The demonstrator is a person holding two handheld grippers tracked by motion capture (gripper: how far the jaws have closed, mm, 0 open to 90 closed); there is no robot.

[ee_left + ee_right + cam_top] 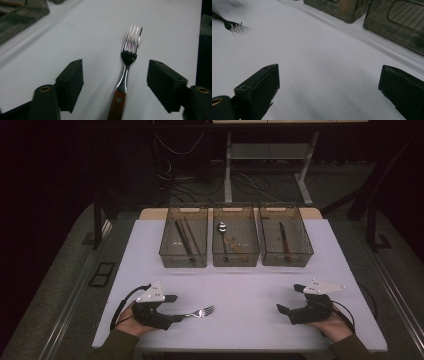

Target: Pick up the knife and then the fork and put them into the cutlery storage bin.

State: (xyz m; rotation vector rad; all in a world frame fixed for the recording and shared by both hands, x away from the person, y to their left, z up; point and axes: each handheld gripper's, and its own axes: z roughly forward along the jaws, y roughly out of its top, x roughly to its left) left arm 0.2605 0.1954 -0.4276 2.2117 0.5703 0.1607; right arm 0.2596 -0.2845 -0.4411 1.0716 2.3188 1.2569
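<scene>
Left gripper (113, 82) low at the near-left of the table (250, 285), jaws spread either side of the fork (126, 67); pads not touching it, nothing pinched yet; the fork lies flat on the table between them, wooden handle toward the gripper, tines pointing away.

Risks, as I read them:
- the fork sits nearer the right pad than the left; closing as it stands, I'd expect 1 pad to hit first and shove or spin it rather than clamp it
- the jaws stand beside the steel neck, which looks thin and slick; a pinch there may slip or let the fork pivot on lift; the wooden handle looks the better bite
- the fork lies flat, so pads too high would close over it and miss

Right gripper (290, 306) at the near-right, jaws spread wide with nothing between them, well apart from the fork.

3 bins in a row at the far edge:
- left bin (183, 237): dark slim sticks, maybe chopsticks; can't tell for sure
- middle bin (235, 237): a spoon (222, 227) plus a pale piece, unclear
- right bin (285, 237): 1 long dark utensil, looks like a knife (283, 236)

No fork visible in any bin.
</scene>
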